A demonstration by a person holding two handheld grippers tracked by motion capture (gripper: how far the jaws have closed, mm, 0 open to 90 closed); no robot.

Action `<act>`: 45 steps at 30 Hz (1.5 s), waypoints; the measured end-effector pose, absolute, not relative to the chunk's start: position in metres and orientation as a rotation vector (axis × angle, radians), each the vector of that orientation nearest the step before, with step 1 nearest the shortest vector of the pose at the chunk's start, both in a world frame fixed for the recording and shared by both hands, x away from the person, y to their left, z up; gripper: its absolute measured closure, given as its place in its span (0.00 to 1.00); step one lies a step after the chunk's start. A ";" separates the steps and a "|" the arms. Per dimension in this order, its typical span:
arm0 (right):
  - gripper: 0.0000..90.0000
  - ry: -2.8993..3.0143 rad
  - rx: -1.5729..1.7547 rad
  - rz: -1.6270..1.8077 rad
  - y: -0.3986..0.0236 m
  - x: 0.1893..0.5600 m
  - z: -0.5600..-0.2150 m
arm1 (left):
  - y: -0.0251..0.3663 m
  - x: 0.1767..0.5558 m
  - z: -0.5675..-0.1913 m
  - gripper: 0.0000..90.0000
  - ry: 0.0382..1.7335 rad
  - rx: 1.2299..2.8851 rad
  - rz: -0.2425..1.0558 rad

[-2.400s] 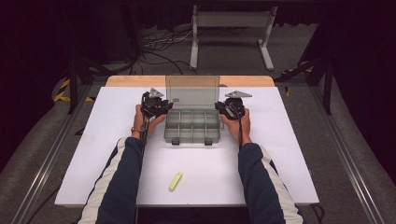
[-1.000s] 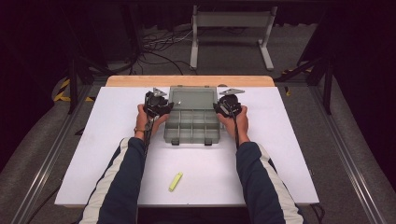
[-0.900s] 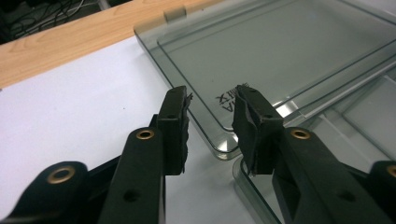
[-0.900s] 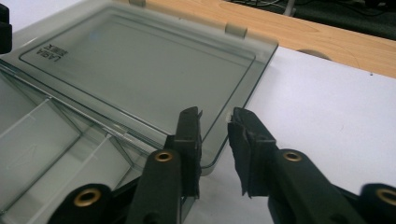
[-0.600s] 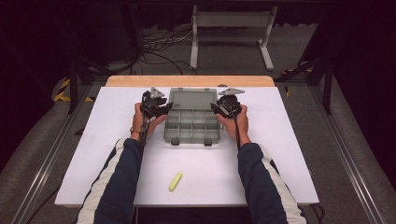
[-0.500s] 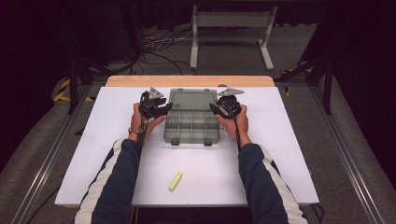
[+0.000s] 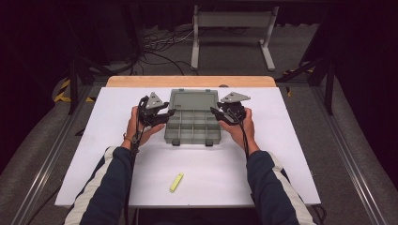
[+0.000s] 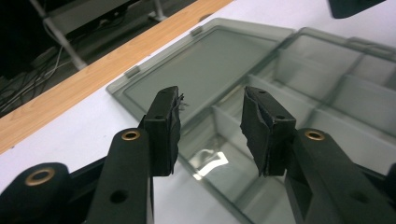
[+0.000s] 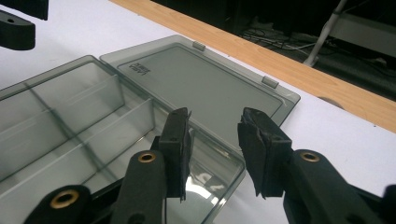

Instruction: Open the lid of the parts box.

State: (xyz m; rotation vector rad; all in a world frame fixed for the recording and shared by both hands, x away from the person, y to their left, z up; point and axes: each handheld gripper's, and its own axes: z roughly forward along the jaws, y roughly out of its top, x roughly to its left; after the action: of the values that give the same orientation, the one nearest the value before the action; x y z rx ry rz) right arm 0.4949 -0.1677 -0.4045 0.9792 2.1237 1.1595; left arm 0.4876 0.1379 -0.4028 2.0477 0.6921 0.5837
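brightness: tabletop (image 7: pixel 117 140) brightly and evenly lit from above; the floor and the room behind it are dark.
shadows: soft and short under the hands and the box (image 7: pixel 193 117).
glare: a small white reflection on the clear box bottom in both gripper views.
focus: high view slightly soft overall; in the gripper views the nearest parts of the jaws are blurred.
distortion: wide-angle stretch at the edges of the gripper views.
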 end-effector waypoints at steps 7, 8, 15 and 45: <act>0.67 2.114 0.940 1.222 -0.176 0.475 -0.401 | 0.139 0.458 -0.399 0.60 0.599 2.047 0.597; 0.66 2.115 0.930 1.235 -0.178 0.471 -0.401 | 0.140 0.454 -0.398 0.59 0.590 2.043 0.600; 0.64 2.126 0.859 1.266 -0.182 0.452 -0.397 | 0.147 0.436 -0.402 0.55 0.569 2.073 0.639; 0.40 2.183 0.681 1.303 -0.196 0.396 -0.400 | 0.170 0.370 -0.412 0.11 0.513 2.036 0.571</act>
State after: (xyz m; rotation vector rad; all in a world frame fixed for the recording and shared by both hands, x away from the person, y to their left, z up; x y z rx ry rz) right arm 0.3964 -0.1960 -0.4000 0.6806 2.1825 1.3030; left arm 0.3703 0.1699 -0.4115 2.0358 0.5127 0.5705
